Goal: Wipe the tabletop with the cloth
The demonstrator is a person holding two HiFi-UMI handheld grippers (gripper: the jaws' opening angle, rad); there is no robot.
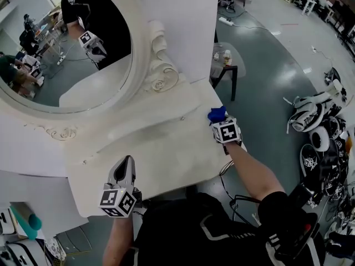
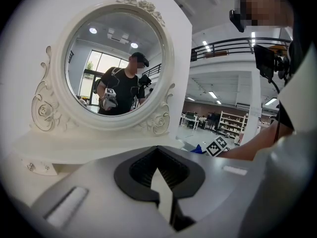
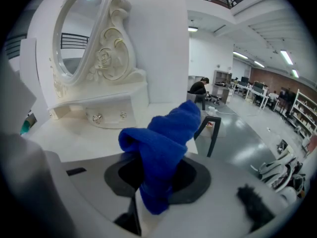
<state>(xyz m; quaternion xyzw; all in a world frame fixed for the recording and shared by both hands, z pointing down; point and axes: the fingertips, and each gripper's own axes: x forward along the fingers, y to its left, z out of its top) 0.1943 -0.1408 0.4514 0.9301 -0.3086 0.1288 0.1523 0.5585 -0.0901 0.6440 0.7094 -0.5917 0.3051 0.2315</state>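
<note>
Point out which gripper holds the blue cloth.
The right gripper, jaws clamped on the blue cloth; the left gripper is shut on nothing.

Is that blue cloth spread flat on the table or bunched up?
Bunched up. The blue cloth stands in a crumpled wad pinched between the right tongs, not spread on the white tabletop.

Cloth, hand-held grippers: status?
Right hand-held gripper shut on blue cloth, at right edge of tabletop. Left hand-held gripper shut, empty. Nothing in the way.
</note>
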